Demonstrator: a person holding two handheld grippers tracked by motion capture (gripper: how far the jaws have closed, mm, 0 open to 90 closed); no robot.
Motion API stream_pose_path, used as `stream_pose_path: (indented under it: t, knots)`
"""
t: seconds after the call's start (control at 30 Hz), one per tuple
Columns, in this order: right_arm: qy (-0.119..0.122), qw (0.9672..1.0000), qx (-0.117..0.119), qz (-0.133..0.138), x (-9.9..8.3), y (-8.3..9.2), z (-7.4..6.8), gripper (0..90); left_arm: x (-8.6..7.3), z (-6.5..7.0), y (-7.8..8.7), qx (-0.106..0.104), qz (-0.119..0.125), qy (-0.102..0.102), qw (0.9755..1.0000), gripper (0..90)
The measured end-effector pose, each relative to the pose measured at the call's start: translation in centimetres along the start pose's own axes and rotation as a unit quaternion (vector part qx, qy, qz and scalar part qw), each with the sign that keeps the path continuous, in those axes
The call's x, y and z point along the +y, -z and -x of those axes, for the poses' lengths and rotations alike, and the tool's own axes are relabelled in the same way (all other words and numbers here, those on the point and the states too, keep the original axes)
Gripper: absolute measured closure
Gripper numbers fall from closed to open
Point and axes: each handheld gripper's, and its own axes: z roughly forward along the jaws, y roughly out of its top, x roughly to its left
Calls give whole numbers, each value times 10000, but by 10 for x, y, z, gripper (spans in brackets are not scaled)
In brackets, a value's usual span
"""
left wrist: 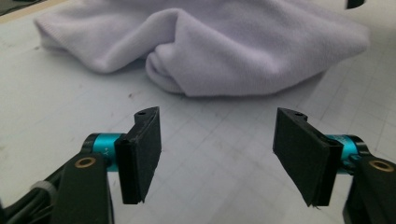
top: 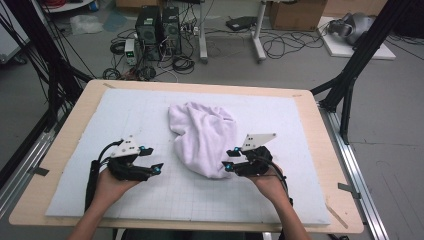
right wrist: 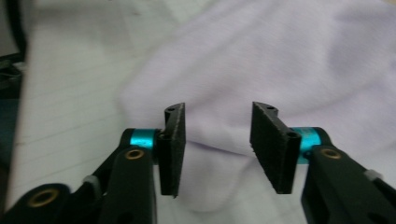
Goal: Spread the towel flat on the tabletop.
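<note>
the towel [top: 204,136] is a pale lilac white, plain, with a soft fuzzy nap and no print. the mat [top: 150,190] under it is light grey-blue, ruled with a faint grid of thin lines. the table [top: 320,150] edge around it is light tan wood. the left gripper [top: 154,159], at 8 o'clock from the towel, is black with teal blue accents and a grey top plate. the right gripper [top: 229,159], at 4 o'clock, has the same colours, with brass-coloured rivets.

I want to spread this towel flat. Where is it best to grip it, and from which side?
Probably the rounded near end of the towel, from the person's side. It lies flat on the mat, right before the open right tool; farther back it bunches into thick folds.
</note>
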Motion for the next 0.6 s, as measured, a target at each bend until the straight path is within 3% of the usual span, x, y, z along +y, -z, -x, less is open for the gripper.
stream_pose_path:
  t: [0.07,0.1,0.2,0.3,0.4,0.43,0.47,0.5,0.53,0.6]
  knots:
    - [-23,10000,-45,-34,-2,-3,5,512,9,-1,-13,-119,-13,-7,9999,357]
    - [-31,9998,-192,-80,-4,-9,12,488,14,-1,-20,-148,-8,-22,9999,384]
    - [-129,9996,-218,-80,-7,-17,21,473,29,-5,-44,-157,-50,-23,9999,408]
    - [-135,9996,-207,-152,-9,-24,24,470,35,-4,-56,-137,-121,-72,9998,421]
    - [-149,9991,-161,-373,-13,-39,27,508,37,-5,-81,-143,-427,-138,9989,572]
    - [-164,9989,-115,-434,-14,-42,28,546,37,-5,-81,-143,-427,-138,9989,645]
    - [-164,9989,-115,-434,-14,-42,28,546,35,-6,-87,-201,-585,-168,9979,645]
    - [-168,9983,-49,-553,-16,-48,27,632,33,-6,-92,-231,-693,-206,9971,792]
    - [-167,9986,24,-502,-16,-50,29,684,31,-6,-95,-242,-801,-241,9962,853]
    - [-207,9985,150,-479,-17,-49,29,773,29,-7,-98,-286,-965,-237,9946,893]
